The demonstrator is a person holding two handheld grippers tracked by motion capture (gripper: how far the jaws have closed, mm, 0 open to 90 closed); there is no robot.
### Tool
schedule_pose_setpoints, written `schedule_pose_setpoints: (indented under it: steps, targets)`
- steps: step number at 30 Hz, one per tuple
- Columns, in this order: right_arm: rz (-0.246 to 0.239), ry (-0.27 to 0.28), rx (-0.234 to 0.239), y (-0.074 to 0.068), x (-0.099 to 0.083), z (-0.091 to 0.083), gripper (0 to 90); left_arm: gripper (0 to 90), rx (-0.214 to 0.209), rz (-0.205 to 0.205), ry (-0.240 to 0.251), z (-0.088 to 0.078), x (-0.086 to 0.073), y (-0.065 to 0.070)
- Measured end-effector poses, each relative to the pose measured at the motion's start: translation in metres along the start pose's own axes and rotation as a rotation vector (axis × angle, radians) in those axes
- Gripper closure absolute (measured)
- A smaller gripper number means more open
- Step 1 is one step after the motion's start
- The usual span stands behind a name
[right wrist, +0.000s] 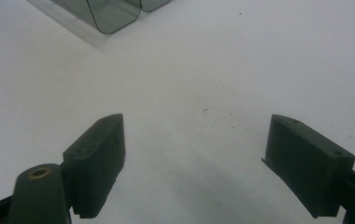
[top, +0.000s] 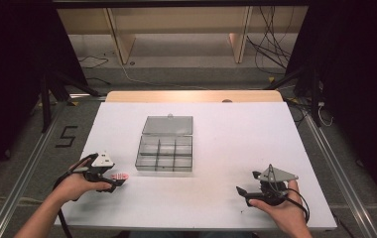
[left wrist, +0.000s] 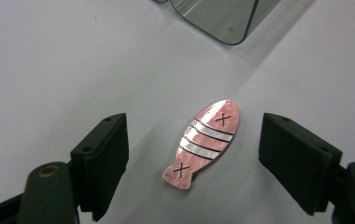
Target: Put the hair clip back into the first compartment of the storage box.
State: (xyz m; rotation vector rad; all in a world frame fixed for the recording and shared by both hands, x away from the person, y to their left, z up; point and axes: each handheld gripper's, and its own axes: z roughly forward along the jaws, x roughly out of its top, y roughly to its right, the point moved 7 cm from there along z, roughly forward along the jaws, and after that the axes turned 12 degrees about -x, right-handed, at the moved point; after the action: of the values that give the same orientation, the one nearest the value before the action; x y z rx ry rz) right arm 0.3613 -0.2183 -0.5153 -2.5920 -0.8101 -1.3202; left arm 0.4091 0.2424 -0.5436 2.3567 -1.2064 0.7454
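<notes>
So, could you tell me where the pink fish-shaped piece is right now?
The pink fish lies flat on the white table, between the open jaws of the left gripper, left of the compartment box.

Compartment box [left wrist: 217, 18] cropped by top edge in both gripper views; contents indiscernible from above.

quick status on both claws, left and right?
Left claw: open, holding nothing; pink fish-shaped piece lies on the table between its jaws, untouched.
Right claw: open, empty, over bare white table.
</notes>
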Motion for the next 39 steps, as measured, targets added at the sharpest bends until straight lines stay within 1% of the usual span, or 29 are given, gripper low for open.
schedule_pose_setpoints:
  steps: [3, 5, 7, 8, 9, 10, 11, 12, 13, 17, 22, 29, 32, 33, 35, 38, 39]
  targets:
    - [-0.002, -0.001, 0.002, 0.000, 0.000, 0.000, 21.1, 27.3, -0.019, 0.002, -0.007, 0.004, 0.000, -0.002]
    - [-0.003, 0.002, 0.001, 0.000, 0.000, 0.000, 21.1, 27.5, -0.033, 0.013, -0.020, 0.006, 0.000, -0.003]
    - [-0.003, 0.002, 0.000, 0.000, 0.000, 0.001, 21.1, 27.9, -0.043, 0.011, -0.011, 0.006, 0.001, -0.003]
    - [0.002, -0.001, 0.001, 0.000, 0.000, 0.001, 21.1, 30.1, -0.057, 0.018, -0.014, 0.007, 0.001, -0.003]
    - [0.003, -0.002, 0.001, 0.000, 0.000, 0.001, 21.1, 31.5, -0.057, 0.018, -0.014, 0.007, 0.001, -0.003]
    - [0.003, -0.002, 0.001, 0.000, 0.000, 0.001, 21.1, 31.5, -0.065, 0.022, -0.017, 0.007, 0.001, -0.003]
    - [0.004, -0.002, 0.000, 0.000, 0.000, 0.001, 21.1, 35.8, -0.073, 0.022, -0.018, 0.007, 0.002, -0.002]
    - [0.002, 0.002, 0.001, 0.000, 0.000, 0.001, 21.1, 37.9, -0.094, 0.010, -0.016, 0.007, 0.001, -0.001]
    - [0.001, 0.002, -0.001, 0.000, 0.001, 0.001, 21.1, 40.0, -0.103, 0.008, -0.019, 0.007, 0.001, -0.001]
    - [0.000, 0.004, 0.001, -0.001, 0.001, 0.001, 21.1, 42.0, -0.110, 0.004, -0.016, 0.007, 0.001, -0.002]
    - [0.000, 0.003, -0.001, 0.000, 0.001, 0.001, 21.1, 48.5, -0.113, -0.002, -0.034, 0.007, 0.002, 0.001]
    - [0.005, 0.008, -0.003, 0.000, 0.002, 0.000, 21.1, 58.5, -0.114, -0.014, -0.039, 0.006, 0.003, 0.003]
    - [0.004, 0.006, -0.002, -0.001, 0.001, 0.000, 21.1, 63.6, -0.114, -0.001, -0.049, 0.006, 0.004, 0.004]
    - [0.004, 0.006, -0.002, -0.001, 0.001, 0.000, 21.1, 63.6, -0.111, 0.009, -0.054, 0.006, 0.004, 0.005]
    - [0.004, 0.007, -0.002, -0.001, 0.001, -0.001, 21.2, 66.9, -0.105, 0.020, -0.061, 0.006, 0.004, 0.007]
    - [0.003, 0.009, -0.003, 0.000, 0.002, -0.001, 21.2, 67.4, -0.085, 0.022, -0.058, 0.007, 0.004, 0.009]
    - [0.002, 0.010, -0.003, 0.000, 0.002, -0.001, 21.2, 67.4, -0.085, 0.022, -0.058, 0.007, 0.004, 0.009]
